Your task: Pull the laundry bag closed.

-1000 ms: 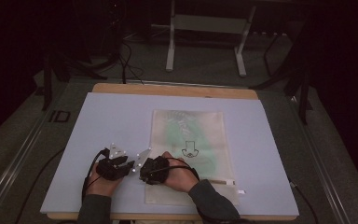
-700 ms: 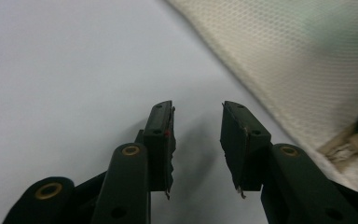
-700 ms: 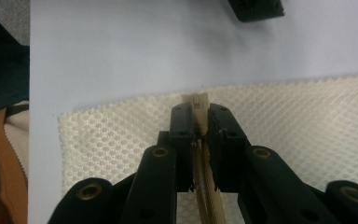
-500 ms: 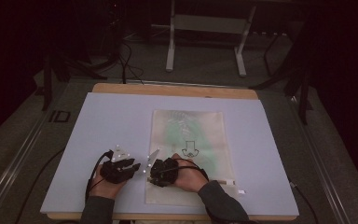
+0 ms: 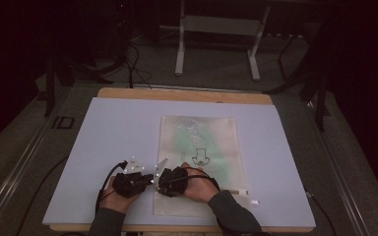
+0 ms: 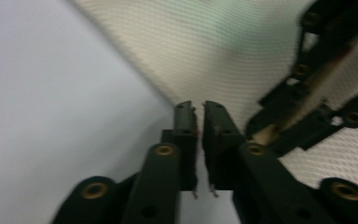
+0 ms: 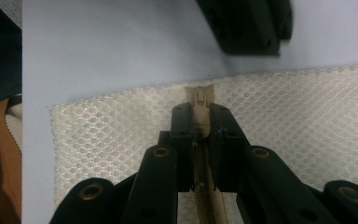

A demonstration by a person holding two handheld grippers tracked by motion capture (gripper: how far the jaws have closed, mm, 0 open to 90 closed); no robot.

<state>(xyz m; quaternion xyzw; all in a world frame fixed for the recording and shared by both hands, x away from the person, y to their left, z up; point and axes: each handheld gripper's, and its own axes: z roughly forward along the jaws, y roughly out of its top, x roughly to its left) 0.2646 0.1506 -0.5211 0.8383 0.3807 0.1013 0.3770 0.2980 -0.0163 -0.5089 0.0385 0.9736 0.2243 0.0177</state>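
A cream mesh zipper bag [image 5: 199,147] with a green patch and a black arrow print lies flat on the pale board [image 5: 118,128]. At its near left edge both grippers meet tip to tip. My right gripper [image 7: 200,112] is shut on the beige zipper end [image 7: 200,95], and its jaws have just been closing tighter. My left gripper [image 6: 199,109] has just been closing too. Its jaws stand almost together at the bag's edge [image 6: 168,88], and I cannot tell whether mesh is caught between them. In the high view the left gripper [image 5: 147,180] faces the right gripper [image 5: 160,183].
The board rests on a wooden table [image 5: 177,94]. A small white strip [image 5: 238,191] lies by the bag's near right corner. Beyond the table stand a metal frame [image 5: 216,44] and loose cables [image 5: 133,64] on the dark floor.
The left hand has slid right to the bag's edge, and its jaws have gone from wide open to nearly together. The right hand has stayed at the zipper end.
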